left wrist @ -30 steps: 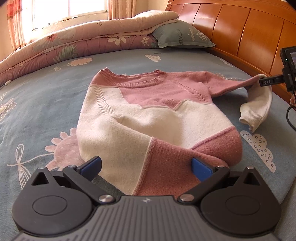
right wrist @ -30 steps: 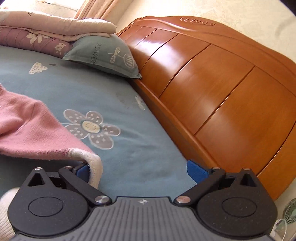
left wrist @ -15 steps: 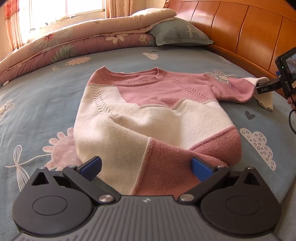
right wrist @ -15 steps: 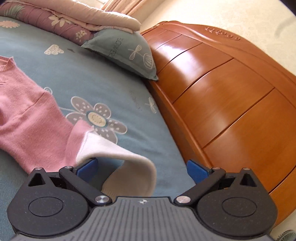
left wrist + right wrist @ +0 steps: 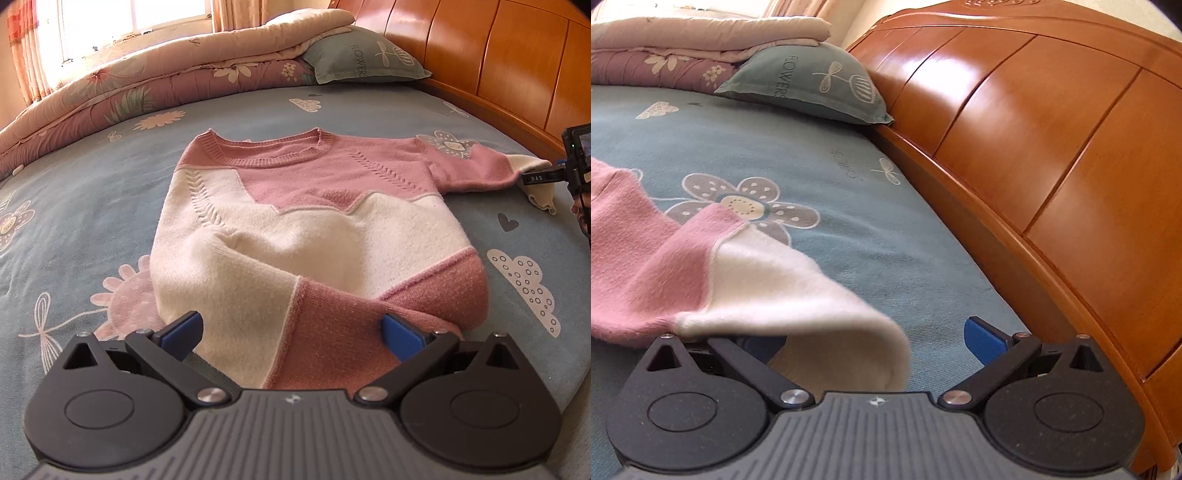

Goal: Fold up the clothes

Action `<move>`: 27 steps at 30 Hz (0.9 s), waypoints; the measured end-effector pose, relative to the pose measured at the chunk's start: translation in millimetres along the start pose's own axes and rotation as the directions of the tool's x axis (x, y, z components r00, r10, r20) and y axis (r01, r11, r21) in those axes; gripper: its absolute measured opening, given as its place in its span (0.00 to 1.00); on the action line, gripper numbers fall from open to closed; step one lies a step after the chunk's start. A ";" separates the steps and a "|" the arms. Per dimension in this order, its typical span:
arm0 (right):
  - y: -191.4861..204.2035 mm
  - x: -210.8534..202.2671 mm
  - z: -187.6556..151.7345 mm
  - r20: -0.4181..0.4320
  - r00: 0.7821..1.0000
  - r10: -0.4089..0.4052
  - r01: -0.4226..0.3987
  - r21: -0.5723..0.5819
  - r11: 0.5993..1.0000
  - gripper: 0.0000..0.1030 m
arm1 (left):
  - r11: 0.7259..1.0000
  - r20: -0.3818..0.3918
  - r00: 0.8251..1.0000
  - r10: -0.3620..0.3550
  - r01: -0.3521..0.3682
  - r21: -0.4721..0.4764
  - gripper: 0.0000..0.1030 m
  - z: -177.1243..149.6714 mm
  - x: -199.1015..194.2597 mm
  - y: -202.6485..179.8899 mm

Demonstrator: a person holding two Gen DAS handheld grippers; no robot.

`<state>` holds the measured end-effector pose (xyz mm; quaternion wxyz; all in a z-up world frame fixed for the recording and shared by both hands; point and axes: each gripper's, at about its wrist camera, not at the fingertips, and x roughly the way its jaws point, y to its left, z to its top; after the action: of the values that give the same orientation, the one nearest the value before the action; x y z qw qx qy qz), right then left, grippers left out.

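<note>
Your sweater [image 5: 314,229] lies face up in the middle of the bed [image 5: 92,206], neck toward the folded quilt [image 5: 155,81] and hem toward you. One sleeve is folded across the lower front, its pink cuff end lying between the fingers of your left gripper [image 5: 291,332]. That gripper is spread wide, its blue pads on either side of the folded sleeve and not pinching it.

The other sleeve [image 5: 665,258] stretches out toward the headboard [image 5: 1034,147] side of the bed. Its white cuff [image 5: 798,288] drapes over the left finger of your right gripper [image 5: 875,339] and curls down in front of it. The right gripper's visible blue pad [image 5: 984,341] stands well apart from the cloth, so the gripper is released and the cuff only rests on it. In the left view the right gripper sits at the bed's headboard edge with the cuff hanging from it.

A green pillow [image 5: 812,88] leans in the corner where the quilt meets the headboard.
</note>
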<state>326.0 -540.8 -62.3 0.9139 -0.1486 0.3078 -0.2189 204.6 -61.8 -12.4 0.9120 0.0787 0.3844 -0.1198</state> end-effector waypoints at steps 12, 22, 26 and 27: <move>-31.2 -18.9 7.1 0.198 0.921 -0.335 0.383 -0.314 0.869 1.00 | 1.000 0.001 1.000 0.019 -0.019 -0.001 0.99 7.6 0.8 -3.4; -66.0 5.4 -40.2 -0.210 0.938 -0.277 0.199 -0.329 0.923 1.00 | 1.000 0.001 1.000 0.002 -0.002 -0.002 0.99 4.7 -5.9 1.4; -102.6 -4.1 -43.8 -0.254 0.920 -0.299 0.259 -0.179 0.949 1.00 | 1.000 -0.002 1.000 0.002 -0.002 -0.010 0.99 5.0 -6.0 3.6; -109.8 -6.9 -43.2 -0.255 0.918 -0.305 0.274 -0.150 0.950 1.00 | 1.000 -0.002 1.000 0.003 -0.003 -0.012 0.99 5.2 -6.2 3.4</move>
<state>260.0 -637.8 -47.4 0.8102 -0.2113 0.4180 -0.3526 205.0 -58.7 -4.2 0.9123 0.0738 0.3857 -0.1160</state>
